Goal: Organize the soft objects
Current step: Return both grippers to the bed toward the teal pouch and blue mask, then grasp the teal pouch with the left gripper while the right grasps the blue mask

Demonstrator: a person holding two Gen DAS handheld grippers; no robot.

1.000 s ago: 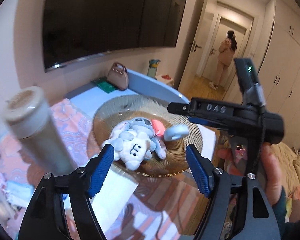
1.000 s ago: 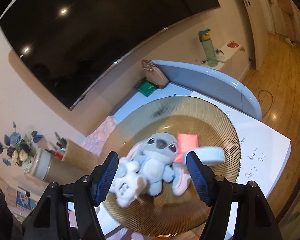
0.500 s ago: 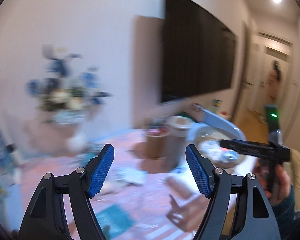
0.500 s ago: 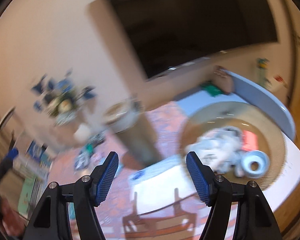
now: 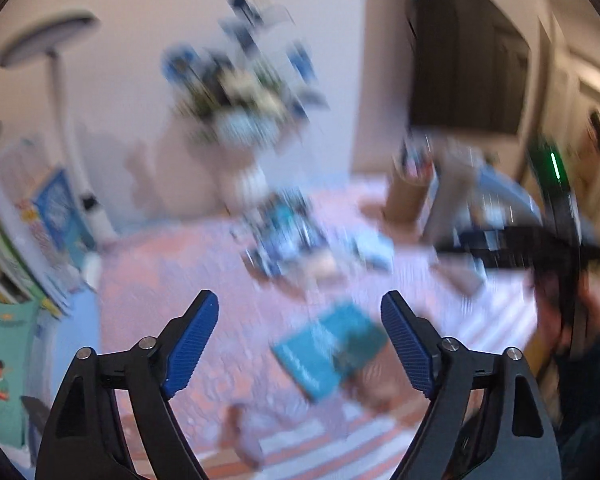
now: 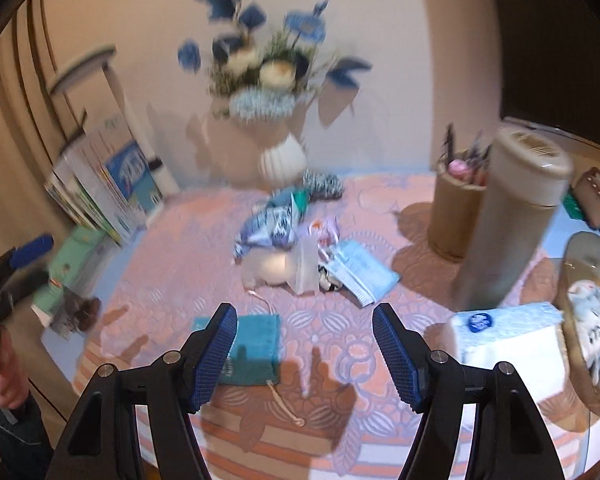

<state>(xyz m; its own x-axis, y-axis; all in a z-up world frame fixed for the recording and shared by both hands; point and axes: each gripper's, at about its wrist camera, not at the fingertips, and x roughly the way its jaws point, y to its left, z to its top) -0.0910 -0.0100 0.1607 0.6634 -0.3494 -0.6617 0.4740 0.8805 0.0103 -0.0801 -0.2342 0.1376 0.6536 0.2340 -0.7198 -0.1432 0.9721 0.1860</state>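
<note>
A pile of soft things [image 6: 278, 228] lies mid-table on the pink cloth: a blue-white patterned pouch, a beige pouch [image 6: 270, 266], a light blue folded cloth [image 6: 360, 276]. A teal drawstring pouch [image 6: 256, 350] lies nearer, just ahead of my right gripper [image 6: 304, 354], which is open and empty above the cloth. My left gripper [image 5: 300, 344] is open and empty; its view is blurred, with the teal pouch [image 5: 324, 348] between its fingers. A glass plate [image 6: 568, 308] at the right edge holds plush toys [image 6: 588, 308].
A flower vase [image 6: 282, 160] stands at the back. A tall beige cylinder [image 6: 508, 216] and a pen holder [image 6: 456, 208] stand at the right, with a tissue pack [image 6: 504, 332] in front. Books [image 6: 100, 188] lean at the left. The left gripper shows at the right view's left edge [image 6: 20, 264].
Both grippers have swung left, away from the plate of plush toys, toward the pile of soft things and the teal pouch. Both stay open and empty.
</note>
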